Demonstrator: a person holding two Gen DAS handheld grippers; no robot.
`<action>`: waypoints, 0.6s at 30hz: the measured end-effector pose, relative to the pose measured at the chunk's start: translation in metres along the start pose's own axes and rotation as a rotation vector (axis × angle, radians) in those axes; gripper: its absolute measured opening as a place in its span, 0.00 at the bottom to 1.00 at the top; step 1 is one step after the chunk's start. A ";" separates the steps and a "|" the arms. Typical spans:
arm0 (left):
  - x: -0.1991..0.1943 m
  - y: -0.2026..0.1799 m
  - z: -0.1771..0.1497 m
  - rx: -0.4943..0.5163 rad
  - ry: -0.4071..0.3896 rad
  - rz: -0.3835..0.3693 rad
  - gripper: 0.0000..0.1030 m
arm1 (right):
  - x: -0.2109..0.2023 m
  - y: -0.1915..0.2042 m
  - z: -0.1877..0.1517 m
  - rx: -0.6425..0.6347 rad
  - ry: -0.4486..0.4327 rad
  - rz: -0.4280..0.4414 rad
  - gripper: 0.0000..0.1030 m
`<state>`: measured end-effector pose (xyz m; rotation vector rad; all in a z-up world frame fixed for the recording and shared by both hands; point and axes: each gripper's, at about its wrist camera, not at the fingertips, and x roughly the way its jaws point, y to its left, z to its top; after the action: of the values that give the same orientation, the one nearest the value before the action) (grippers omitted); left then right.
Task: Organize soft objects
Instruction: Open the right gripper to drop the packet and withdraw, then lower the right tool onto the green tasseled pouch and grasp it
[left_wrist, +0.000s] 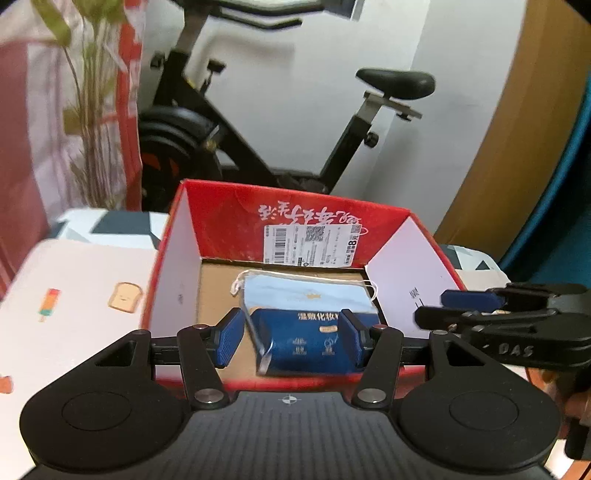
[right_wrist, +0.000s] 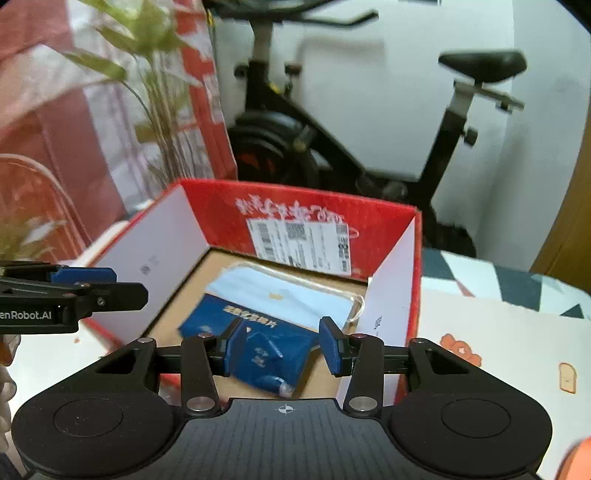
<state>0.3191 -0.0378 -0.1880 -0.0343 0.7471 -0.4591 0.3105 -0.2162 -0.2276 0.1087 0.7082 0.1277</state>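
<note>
Biggest thing in front of me is the red cardboard box (left_wrist: 236, 218), open at the top and sitting on the patterned table cover (left_wrist: 74, 273), with an exercise bike (left_wrist: 258, 122) parked behind it against the wall. The box is clearly the collecting spot: its tall walls should keep floppy stuff from sliding off.

Inside on the brown floor there's a pale blue stack of face masks (left_wrist: 310, 290) lying flat toward the back, and a dark blue soft pack (left_wrist: 306, 341) resting on the front part of it, so both soft items are already in the box.

My left gripper (left_wrist: 291, 338) hovers over the near rim with its jaws spread, nothing pinched between the pads as far as I can see. My right gripper (right_wrist: 282, 349) is beside it, jaws partly apart and empty too, looks like.
</note>
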 end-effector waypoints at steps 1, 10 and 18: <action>-0.008 -0.002 -0.005 0.009 -0.014 0.006 0.56 | -0.009 0.002 -0.005 -0.003 -0.022 0.003 0.39; -0.058 -0.014 -0.050 0.011 -0.075 0.014 0.56 | -0.068 0.024 -0.061 -0.023 -0.156 0.021 0.39; -0.086 -0.026 -0.095 0.004 -0.077 -0.010 0.56 | -0.098 0.042 -0.123 -0.011 -0.169 0.035 0.40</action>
<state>0.1917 -0.0132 -0.1975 -0.0521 0.6711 -0.4660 0.1524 -0.1826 -0.2516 0.1199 0.5367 0.1544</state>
